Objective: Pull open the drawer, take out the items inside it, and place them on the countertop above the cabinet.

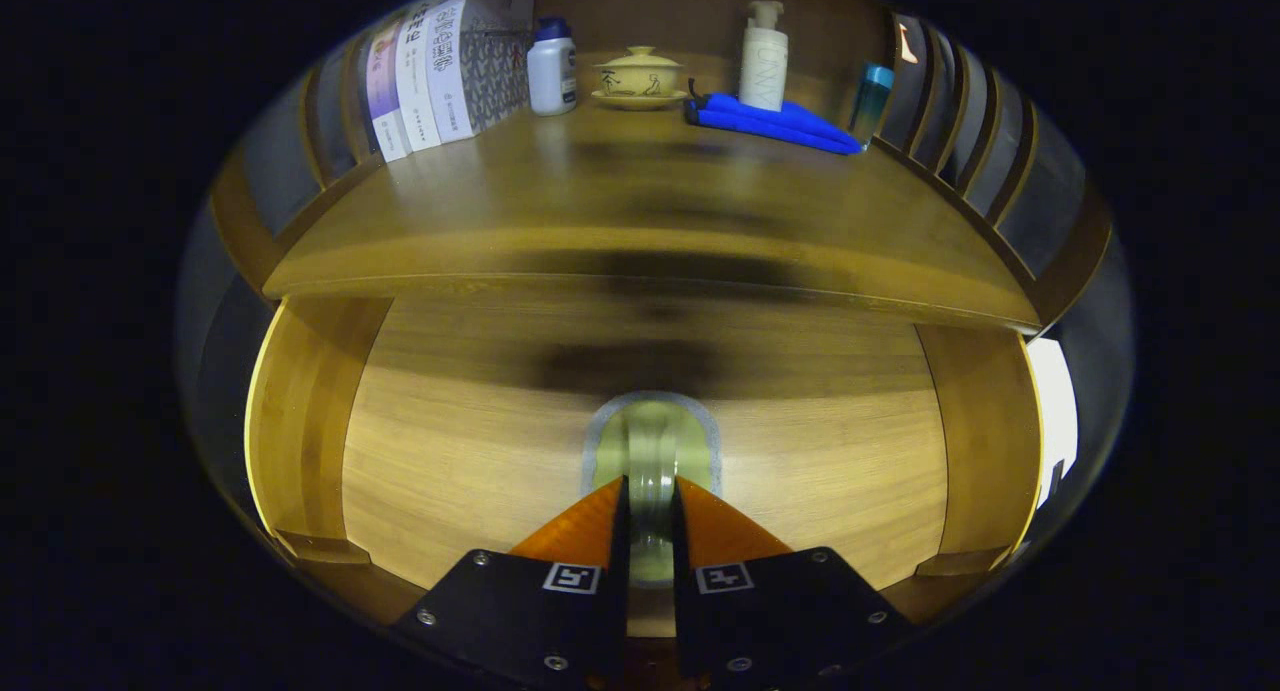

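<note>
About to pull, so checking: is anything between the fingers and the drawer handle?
Nothing visible. The hand-held gripper has its fingers on either side of the pale upright handle of the wooden drawer front, closed close around it; whether they press it is unclear.

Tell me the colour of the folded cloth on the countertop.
Bright blue; the cloth lies beside the pump bottle, clearest in the gripper view.

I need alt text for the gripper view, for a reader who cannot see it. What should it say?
The gripper has its jaws closed on the handle of a wooden drawer front. Above it, at the back of the countertop, stand books, a white bottle, a lidded cup, a pump bottle and a blue cloth.
</note>
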